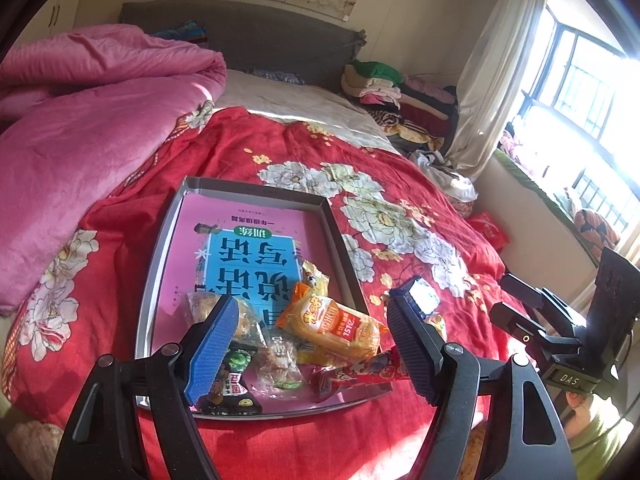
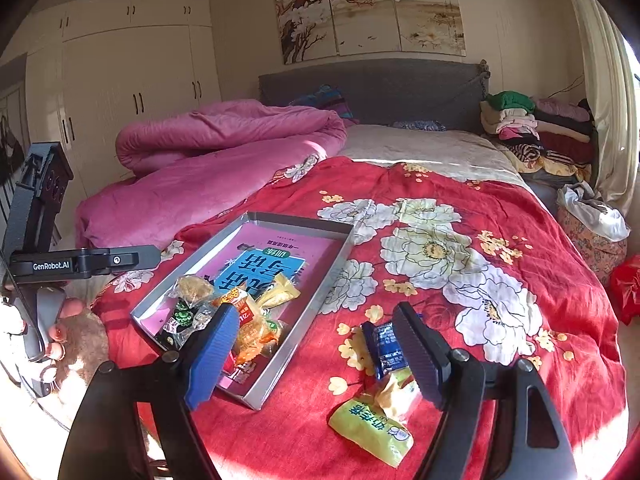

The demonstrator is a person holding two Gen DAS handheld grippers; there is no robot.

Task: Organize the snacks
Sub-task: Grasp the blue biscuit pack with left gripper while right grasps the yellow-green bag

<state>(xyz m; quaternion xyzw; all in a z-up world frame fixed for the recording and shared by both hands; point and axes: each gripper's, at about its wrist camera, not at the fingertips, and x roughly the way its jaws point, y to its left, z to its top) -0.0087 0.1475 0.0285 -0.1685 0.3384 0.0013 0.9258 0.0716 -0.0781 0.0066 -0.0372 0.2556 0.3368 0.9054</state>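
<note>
A home bedroom: bed (image 2: 460, 152); wardrobe (image 2: 132, 92); folded clothes (image 2: 536, 128).

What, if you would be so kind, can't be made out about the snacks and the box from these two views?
- Left wrist view: the blue packet is mostly hidden behind a finger of the left gripper.
- Right wrist view: the near snacks in the box are covered by a finger of the right gripper.
- Both views: the book's lower cover is buried under snacks.
- Yellow packet's small print is unreadable.

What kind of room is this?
Most likely a bedroom. There is a big bed with a rolled pink quilt, a wall of wardrobe doors and folded clothes stacked by the headboard.
</note>
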